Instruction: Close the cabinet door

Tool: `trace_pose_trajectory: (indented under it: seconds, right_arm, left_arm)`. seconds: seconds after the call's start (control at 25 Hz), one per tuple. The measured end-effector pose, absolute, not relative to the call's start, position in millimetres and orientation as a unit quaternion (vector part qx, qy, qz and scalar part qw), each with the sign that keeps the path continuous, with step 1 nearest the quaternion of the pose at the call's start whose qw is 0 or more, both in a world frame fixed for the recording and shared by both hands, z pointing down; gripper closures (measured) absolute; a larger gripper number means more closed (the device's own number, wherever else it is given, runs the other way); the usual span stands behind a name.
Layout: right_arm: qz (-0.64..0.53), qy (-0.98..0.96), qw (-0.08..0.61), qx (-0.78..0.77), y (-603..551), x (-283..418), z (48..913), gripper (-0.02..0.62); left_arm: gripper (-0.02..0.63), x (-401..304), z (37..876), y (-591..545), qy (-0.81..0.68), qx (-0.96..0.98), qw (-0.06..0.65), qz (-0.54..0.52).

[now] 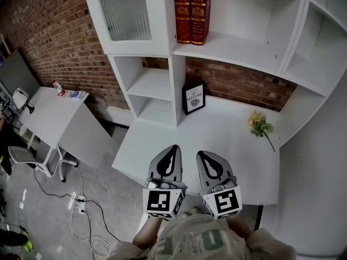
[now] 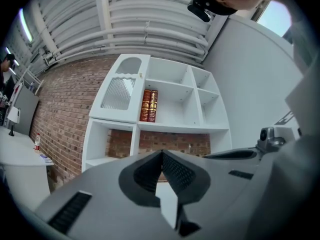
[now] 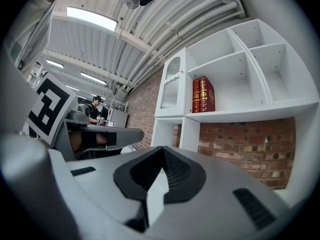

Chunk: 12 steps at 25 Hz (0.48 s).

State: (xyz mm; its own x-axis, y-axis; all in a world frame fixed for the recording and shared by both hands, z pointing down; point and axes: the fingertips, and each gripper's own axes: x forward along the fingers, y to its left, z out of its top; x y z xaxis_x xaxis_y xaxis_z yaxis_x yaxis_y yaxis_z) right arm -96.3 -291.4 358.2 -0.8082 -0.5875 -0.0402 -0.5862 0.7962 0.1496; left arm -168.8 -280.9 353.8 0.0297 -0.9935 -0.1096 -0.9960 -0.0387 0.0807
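Only partly in view: cabinet door [image 1: 126,15], top cut off.

I saw the white cabinet door [image 1: 127,16], ribbed glass in its frame, standing upright and shut just left of the red books [image 1: 192,12].

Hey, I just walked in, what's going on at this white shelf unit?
A person holds the left tool and the right tool low over the white desk, both shut and empty. Neither touches the ribbed-glass cabinet door, which looks closed, next to the two red books.
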Motion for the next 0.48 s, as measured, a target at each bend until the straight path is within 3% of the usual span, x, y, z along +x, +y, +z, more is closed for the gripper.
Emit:
trace_pose_trajectory:
  seconds: [0.48]
  right_arm:
    - [-0.08,-0.95,0.02,0.302,-294.4,-96.9,362.3,0.58]
  left_arm:
    - [0.592,-167.7,358.4,-278.6,0.698,-0.713,-0.008,0.071]
